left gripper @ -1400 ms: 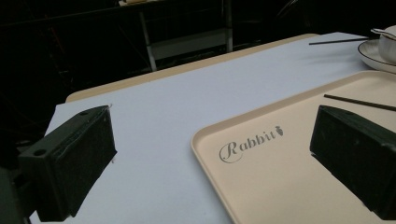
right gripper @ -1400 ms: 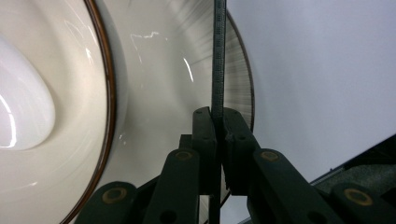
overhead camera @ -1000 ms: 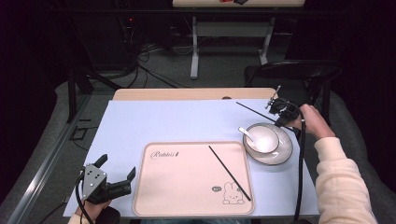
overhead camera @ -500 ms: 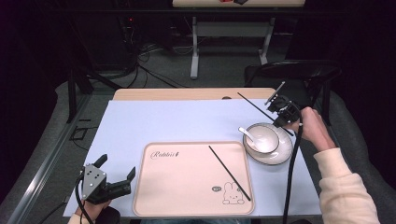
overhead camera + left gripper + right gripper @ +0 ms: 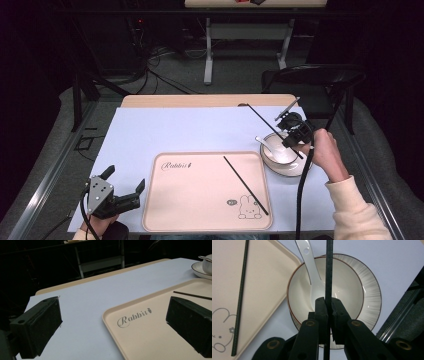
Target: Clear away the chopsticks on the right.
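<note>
Two hand-held grippers are in play. The right hand-held gripper (image 5: 327, 305) has its jaws pinched fully together on a thin black chopstick (image 5: 328, 270), gripped partway along so a long length pokes out ahead of the pads and a short tail hangs behind. In the high view this held chopstick (image 5: 260, 118) slants over the far right part of the bench, above a white ceramic bowl (image 5: 278, 150) with a white ceramic spoon (image 5: 262, 144) resting in it. The bowl stands on a white saucer with a dark rim line (image 5: 306, 170) near the bench's right edge.

A second thin black chopstick (image 5: 245, 184) lies diagonally on the pale beige plastic tray with a rabbit drawing (image 5: 200, 210), at the bench's near edge. The left hand-held gripper (image 5: 122, 192) rests at the near left corner, jaws spread wide and empty.

The likely risks: the narrow stick may swivel or slide between the pads, since they hold it at a single spot. Its long free end may also knock the spoon handle or bowl rim on the way across, tipping the spoon out. Set down carelessly, it could roll off the tray.
</note>
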Action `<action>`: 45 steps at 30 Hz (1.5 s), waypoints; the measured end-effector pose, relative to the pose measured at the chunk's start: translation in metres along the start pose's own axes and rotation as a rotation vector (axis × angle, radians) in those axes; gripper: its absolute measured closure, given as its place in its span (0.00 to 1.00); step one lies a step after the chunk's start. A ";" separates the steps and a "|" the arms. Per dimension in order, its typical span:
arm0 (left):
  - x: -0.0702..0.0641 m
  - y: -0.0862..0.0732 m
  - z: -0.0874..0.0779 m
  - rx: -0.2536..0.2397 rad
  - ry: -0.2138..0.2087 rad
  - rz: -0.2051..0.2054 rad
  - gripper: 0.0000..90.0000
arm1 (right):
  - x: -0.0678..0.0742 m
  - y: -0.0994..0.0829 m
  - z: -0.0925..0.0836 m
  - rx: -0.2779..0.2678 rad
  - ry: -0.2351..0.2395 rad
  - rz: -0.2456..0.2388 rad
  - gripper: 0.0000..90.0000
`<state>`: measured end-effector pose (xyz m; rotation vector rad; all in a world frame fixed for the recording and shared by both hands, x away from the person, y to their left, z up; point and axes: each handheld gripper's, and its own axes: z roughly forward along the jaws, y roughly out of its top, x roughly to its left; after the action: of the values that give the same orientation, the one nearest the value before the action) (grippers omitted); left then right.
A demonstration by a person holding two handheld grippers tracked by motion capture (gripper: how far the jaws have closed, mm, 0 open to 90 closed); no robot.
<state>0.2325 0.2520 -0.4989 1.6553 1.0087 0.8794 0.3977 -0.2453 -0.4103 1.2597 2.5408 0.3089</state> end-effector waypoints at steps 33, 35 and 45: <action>0.000 0.000 0.000 -0.001 -0.002 0.004 0.00 | 0.088 -0.024 0.062 0.067 0.143 -0.033 0.94; 0.000 0.000 -0.001 -0.002 0.001 0.000 0.00 | 0.094 -0.026 0.068 0.088 0.153 -0.021 0.94; 0.000 0.000 -0.001 -0.001 -0.002 0.003 0.00 | 0.104 -0.036 0.079 0.120 0.165 0.046 0.94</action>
<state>0.2320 0.2523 -0.4989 1.6568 1.0046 0.8799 0.3386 -0.1783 -0.5117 1.3908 2.7083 0.2846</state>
